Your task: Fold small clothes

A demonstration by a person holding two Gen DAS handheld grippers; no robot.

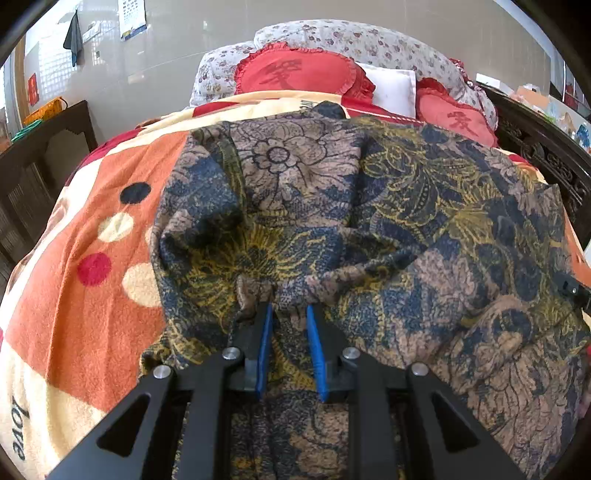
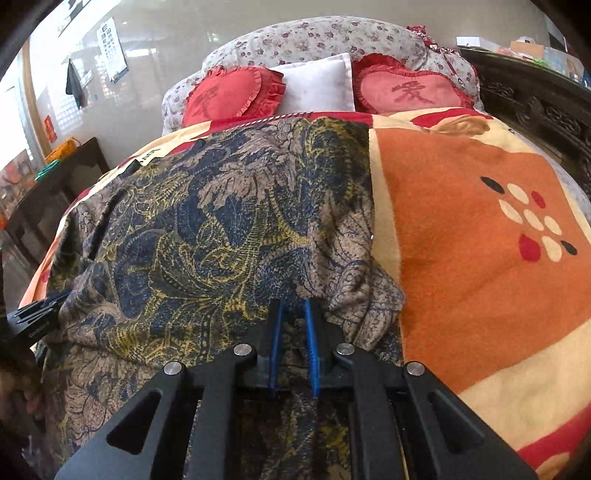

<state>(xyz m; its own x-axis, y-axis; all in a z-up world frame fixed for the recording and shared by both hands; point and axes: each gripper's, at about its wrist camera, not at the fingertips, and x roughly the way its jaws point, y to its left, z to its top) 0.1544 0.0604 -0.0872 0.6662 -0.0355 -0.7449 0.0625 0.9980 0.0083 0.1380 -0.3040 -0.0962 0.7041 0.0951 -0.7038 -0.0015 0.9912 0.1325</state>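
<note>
Soft, light patterned garment (image 1: 332,206) on the bed (image 1: 92,229); left gripper (image 1: 290,314) and right gripper (image 2: 295,310), jaws narrow, each pinch its limp near edge.

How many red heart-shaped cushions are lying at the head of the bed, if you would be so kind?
2. One red heart cushion lies left of the white pillow, the other heart cushion right of it, both against the floral bedding. More could be hidden behind.
</note>
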